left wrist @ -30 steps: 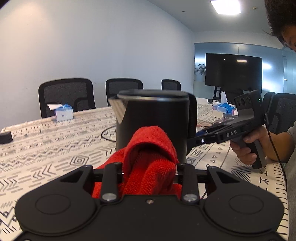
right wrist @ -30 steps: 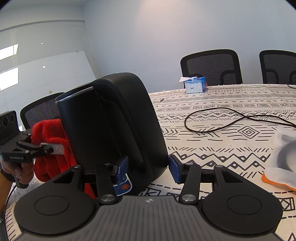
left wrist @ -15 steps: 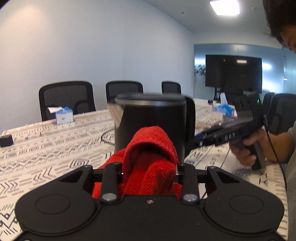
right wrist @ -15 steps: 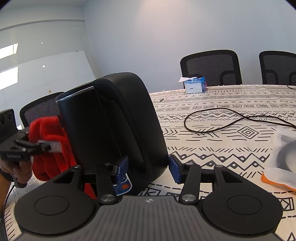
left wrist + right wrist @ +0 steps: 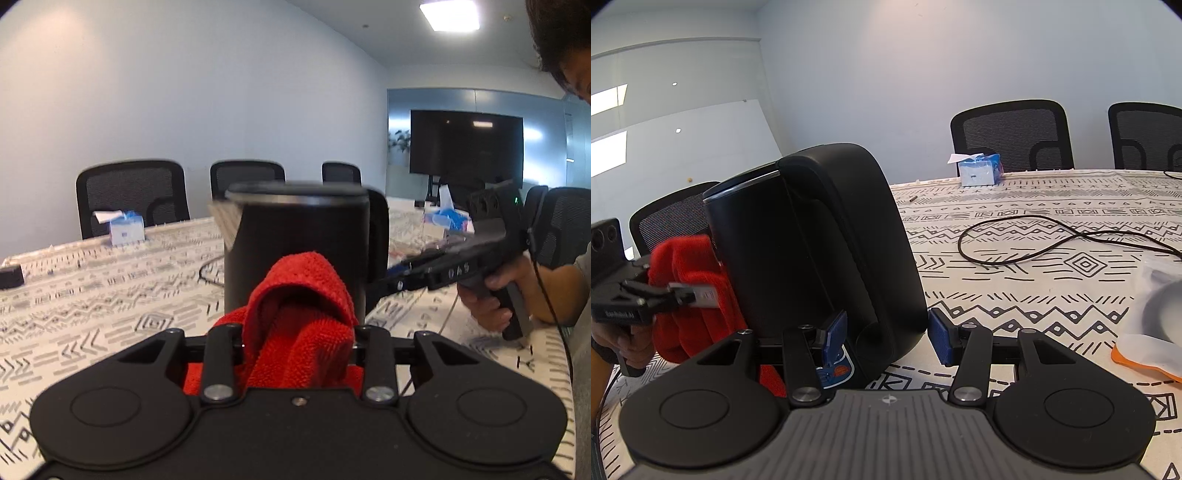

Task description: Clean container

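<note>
Upward along the tall black plastic kettle (image 5: 297,254) creeps our left gripper (image 5: 295,341), clamping the red terry cloth (image 5: 301,321) — right gripper (image 5: 886,332) straddles the handle, contact unclear — we press firmly, wiping evenly.
</note>
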Tool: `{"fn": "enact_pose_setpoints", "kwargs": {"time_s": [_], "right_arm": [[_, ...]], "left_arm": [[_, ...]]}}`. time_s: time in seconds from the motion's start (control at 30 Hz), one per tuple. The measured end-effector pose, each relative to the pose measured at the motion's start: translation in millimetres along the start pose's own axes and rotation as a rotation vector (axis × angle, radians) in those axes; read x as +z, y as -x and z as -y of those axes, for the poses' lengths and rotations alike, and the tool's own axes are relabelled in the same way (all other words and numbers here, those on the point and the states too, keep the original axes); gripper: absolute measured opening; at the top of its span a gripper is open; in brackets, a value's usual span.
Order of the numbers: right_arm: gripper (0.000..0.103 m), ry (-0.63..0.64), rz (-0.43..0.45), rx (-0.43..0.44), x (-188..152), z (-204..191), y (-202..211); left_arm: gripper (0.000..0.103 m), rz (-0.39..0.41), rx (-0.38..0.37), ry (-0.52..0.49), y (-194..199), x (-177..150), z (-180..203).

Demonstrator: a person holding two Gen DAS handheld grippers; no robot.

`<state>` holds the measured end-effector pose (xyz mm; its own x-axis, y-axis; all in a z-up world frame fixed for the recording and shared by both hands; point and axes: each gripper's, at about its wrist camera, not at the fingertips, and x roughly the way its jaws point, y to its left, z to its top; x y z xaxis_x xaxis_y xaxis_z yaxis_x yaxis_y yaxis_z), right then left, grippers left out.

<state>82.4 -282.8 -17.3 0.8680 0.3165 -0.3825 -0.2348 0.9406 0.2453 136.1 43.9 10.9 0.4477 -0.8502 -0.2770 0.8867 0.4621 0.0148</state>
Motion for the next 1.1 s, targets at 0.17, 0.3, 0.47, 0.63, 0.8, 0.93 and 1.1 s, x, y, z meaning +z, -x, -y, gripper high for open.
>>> {"fn": "enact_pose_setpoints", "kwargs": {"time_s": [0.17,0.3,0.47,0.63,0.8,0.93,1.1], "right_arm": [[0.047,0.004,0.001,-0.002,0,0,-1],[0.047,0.004,0.0,-0.001,-1,0,-1],[0.047,0.003,0.001,0.0,-2,-1,0],[0.047,0.003,0.001,-0.003,-1,-3,0],[0.047,0.003,0.001,-0.003,-1,-3,1],[0.047,0.004,0.002,-0.004,-1,-3,1],[0.047,0.003,0.002,-0.002,-1,-3,2]], "left_arm": [[0.037,0.04,0.014,-0.053,6,15,5],[0.037,0.034,0.012,-0.043,4,11,6],[0.037,-0.006,0.006,-0.001,-4,-9,6],[0.036,0.039,-0.004,0.04,3,-2,0],[0.037,0.059,0.002,0.03,4,3,0],[0.037,0.033,0.003,0.053,1,-7,-1],[0.036,0.035,0.011,0.039,2,-1,-1]]}}
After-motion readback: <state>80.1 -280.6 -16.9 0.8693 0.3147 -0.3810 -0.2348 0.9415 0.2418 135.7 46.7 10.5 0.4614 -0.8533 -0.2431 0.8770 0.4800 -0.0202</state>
